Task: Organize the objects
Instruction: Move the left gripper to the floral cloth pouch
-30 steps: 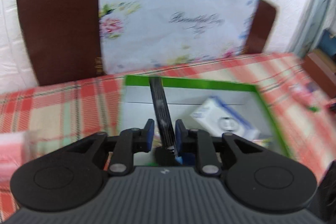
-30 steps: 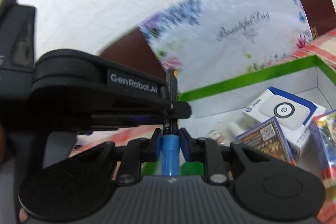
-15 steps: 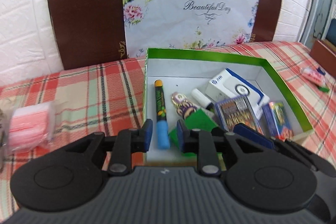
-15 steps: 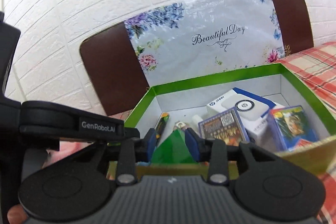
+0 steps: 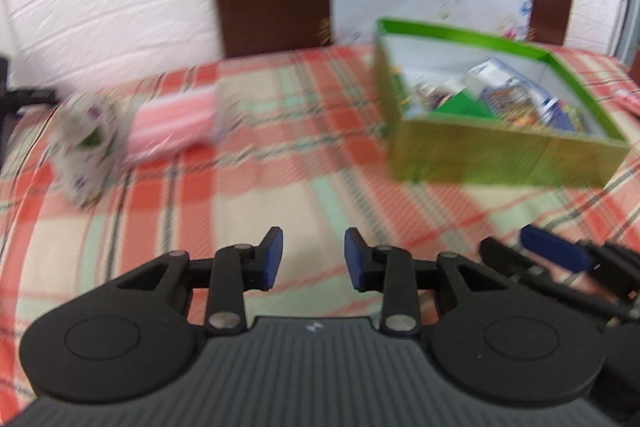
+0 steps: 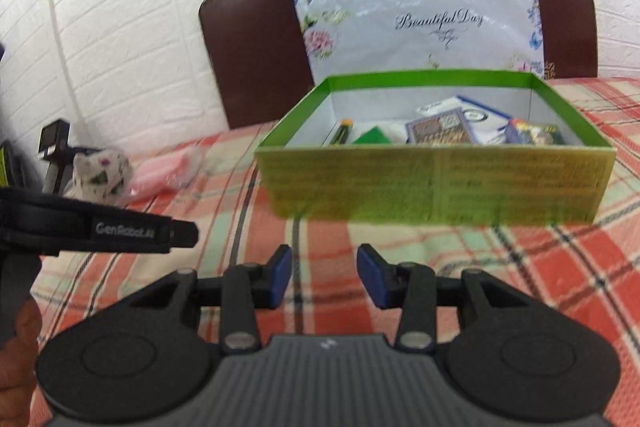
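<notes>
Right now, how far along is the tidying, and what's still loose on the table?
Done: the green box already holds a marker, a green piece and several small packs. In hand: nothing; the left gripper and right gripper are both open and empty over the checked cloth. Left: the pink packet and the floral roll beside it are outside the box.

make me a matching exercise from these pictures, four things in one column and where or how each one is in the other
Things:
1. green box
2. pink packet
3. marker
4. left hand-held gripper

Place or state:
A. lying inside the box, near its left wall
B. open, holding nothing
C. on the checked cloth, in front of the floral board
D. on the cloth left of the box, beside a floral bundle

Pairs: 1-C, 2-D, 3-A, 4-B
</notes>
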Demonstrator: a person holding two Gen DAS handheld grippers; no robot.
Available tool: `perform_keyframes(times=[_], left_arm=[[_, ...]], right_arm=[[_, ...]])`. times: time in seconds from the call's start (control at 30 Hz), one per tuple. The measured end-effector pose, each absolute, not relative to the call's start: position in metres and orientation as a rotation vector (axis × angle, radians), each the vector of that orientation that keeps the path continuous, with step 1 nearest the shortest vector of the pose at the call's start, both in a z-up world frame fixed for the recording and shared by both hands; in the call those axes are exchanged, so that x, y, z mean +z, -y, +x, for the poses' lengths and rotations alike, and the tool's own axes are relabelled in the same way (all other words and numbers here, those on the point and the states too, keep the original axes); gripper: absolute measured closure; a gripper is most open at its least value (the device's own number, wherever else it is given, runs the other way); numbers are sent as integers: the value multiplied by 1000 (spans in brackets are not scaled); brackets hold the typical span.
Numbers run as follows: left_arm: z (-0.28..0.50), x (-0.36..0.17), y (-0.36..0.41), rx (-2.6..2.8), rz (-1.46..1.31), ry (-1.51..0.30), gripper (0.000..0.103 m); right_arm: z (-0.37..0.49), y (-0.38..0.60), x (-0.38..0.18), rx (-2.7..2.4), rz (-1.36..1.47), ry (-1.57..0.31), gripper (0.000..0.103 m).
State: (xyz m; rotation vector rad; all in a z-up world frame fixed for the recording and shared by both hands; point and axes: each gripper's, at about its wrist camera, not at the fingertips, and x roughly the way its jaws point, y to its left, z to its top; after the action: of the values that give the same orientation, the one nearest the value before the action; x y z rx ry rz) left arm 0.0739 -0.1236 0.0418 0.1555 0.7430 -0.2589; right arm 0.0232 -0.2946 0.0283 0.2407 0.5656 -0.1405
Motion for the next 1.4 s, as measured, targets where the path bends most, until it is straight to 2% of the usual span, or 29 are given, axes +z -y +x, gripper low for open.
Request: perform_keyframes(times=[0.23, 0.33, 0.57, 0.87, 1.0, 1.03, 1.27, 1.33, 1.4], left_arm=[[68, 22, 80, -177, 152, -762, 67], [66, 19, 66, -161, 158, -742, 61], [66, 15, 39, -141, 150, -715, 58], [71, 13, 3, -75, 145, -701, 55], [76, 13, -13, -55, 144, -693, 55], [79, 14, -17, -55, 144, -690, 55], [101, 14, -88, 111, 106, -648, 52], [103, 8, -108, 175, 104, -607, 46], [100, 2, -128, 177, 7, -576, 44]], right_arm=[[28, 277, 16, -107, 231, -643, 62], [29, 267, 17, -111, 212, -648, 61], [32, 238, 15, -70, 153, -651, 57], [37, 207, 13, -36, 118, -634, 42], [45, 194, 11, -29, 91, -638, 23], [47, 192, 11, -19, 85, -640, 22], [73, 168, 15, 67, 26, -657, 24], [90, 159, 18, 125, 26, -668, 29], [108, 147, 27, 166, 38, -641, 30]])
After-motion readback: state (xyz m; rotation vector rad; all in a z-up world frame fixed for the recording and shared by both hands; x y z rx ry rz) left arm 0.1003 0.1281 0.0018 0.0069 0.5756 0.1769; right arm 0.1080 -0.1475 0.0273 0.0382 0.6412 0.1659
